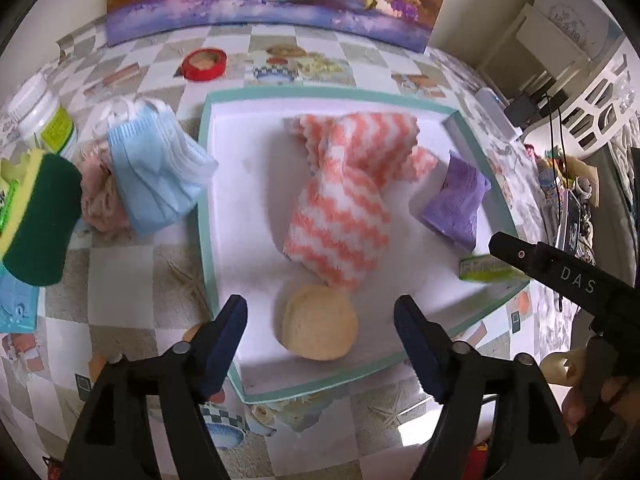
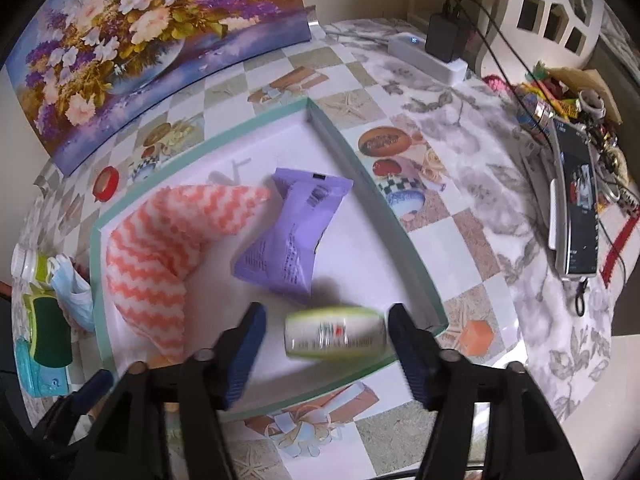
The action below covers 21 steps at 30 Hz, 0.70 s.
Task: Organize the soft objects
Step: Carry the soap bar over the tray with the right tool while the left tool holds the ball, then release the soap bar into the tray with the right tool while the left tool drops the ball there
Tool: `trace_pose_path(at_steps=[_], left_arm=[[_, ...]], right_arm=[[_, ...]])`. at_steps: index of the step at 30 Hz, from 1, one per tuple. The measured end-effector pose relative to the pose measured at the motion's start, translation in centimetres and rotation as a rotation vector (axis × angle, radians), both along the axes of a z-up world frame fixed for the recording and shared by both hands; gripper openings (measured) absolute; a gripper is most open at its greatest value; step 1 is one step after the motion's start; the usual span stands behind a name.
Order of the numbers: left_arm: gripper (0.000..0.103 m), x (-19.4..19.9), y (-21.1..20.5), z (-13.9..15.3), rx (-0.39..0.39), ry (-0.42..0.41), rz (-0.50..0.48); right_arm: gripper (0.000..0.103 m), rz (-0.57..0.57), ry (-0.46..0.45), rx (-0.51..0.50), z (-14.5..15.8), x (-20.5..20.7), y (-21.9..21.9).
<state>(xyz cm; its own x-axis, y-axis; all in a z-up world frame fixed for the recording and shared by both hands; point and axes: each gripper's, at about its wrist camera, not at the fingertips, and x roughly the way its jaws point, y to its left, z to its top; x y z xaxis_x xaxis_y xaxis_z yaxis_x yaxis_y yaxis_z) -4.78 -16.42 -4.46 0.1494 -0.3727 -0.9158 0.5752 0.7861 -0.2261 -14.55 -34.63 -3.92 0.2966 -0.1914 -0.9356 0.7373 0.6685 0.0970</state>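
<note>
A shallow white tray with a teal rim [image 1: 206, 200] [image 2: 96, 280] lies on the checked tablecloth. In it lie an orange-and-white zigzag cloth [image 1: 344, 204] [image 2: 160, 240], a purple packet [image 1: 456, 200] [image 2: 292, 232], a round beige sponge [image 1: 319, 322] and a green-and-white packet [image 2: 336, 333] [image 1: 486, 268]. My left gripper [image 1: 320, 304] is open above the beige sponge, its blue pads clear of it on both sides. My right gripper [image 2: 326, 312] is open over the blurred green-and-white packet, with a gap at the left pad. Its black body shows at the right of the left wrist view.
Left of the tray lie blue face masks [image 1: 156, 168], a pink cloth [image 1: 100, 204], a green-and-yellow scouring sponge [image 1: 36, 220] and a white jar [image 1: 40, 116]. A red tape roll [image 1: 204, 64] and a flower painting [image 1: 272, 0] sit behind. A power strip [image 2: 428, 56] and a phone [image 2: 576, 200] lie to the right.
</note>
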Motion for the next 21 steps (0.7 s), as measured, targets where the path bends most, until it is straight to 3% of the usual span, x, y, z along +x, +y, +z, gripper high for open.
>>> trace_pose_path(at_steps=[5,7,12,21], left_arm=[[0.088,0.7,0.6,0.5,-0.016,-0.036,0.043],[0.095,1.0,1.1,0.8,-0.019,-0.056,0.07],[0.097,1.9,2.1,1.1,-0.024,-0.082,0.128],[0.098,2.9,3.4,1.3,0.012,-0.108,0.183]], right_arm=[[0.079,0.003,-0.006,-0.034,0.5,0.1,0.1],[0.082,0.004,-0.011,-0.042,0.6,0.2,0.1],[0.103,0.007,-0.023,-0.057,0.7,0.2,0.2],[0.103,0.028,-0.042,-0.068,1.0,0.6,1.0]])
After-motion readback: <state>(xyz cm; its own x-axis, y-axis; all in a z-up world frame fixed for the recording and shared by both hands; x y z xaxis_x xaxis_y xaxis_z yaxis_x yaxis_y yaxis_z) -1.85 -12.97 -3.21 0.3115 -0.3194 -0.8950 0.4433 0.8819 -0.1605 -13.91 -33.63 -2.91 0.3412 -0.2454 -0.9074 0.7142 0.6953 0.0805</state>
